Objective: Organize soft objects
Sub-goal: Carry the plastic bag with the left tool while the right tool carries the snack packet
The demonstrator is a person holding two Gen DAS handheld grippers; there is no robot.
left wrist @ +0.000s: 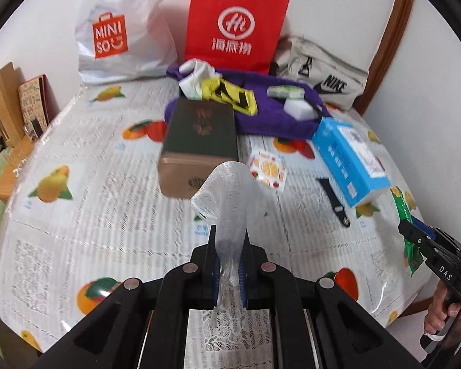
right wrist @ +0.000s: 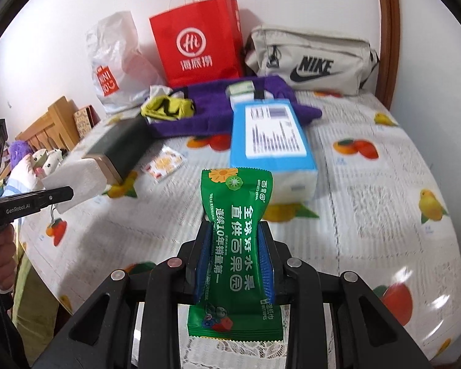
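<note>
Two grippers hang above a round table covered in a fruit-printed cloth [left wrist: 107,184]. At the far left a white MINISO bag [left wrist: 120,30] leans on the wall, with a red paper bag [left wrist: 235,21] to its right. Nearer, a dark green box [left wrist: 199,141] lies left of centre. The left gripper [left wrist: 229,246] sits near the middle of the near edge, its jaws narrow and pinched on a white mesh sleeve [left wrist: 227,190] that curls up and over toward the box. Behind the box a purple cloth [left wrist: 273,120] spreads out, carrying a yellow-and-black item [left wrist: 227,95] and small white packs. A beige NIKE pouch [left wrist: 322,70] rests at the far right, and a blue tissue box [left wrist: 350,160] lies nearer on the right. The right gripper [right wrist: 235,246] has its jaws closed on a green wet-wipe packet [right wrist: 235,246], held upright above the near side of the table.
</note>
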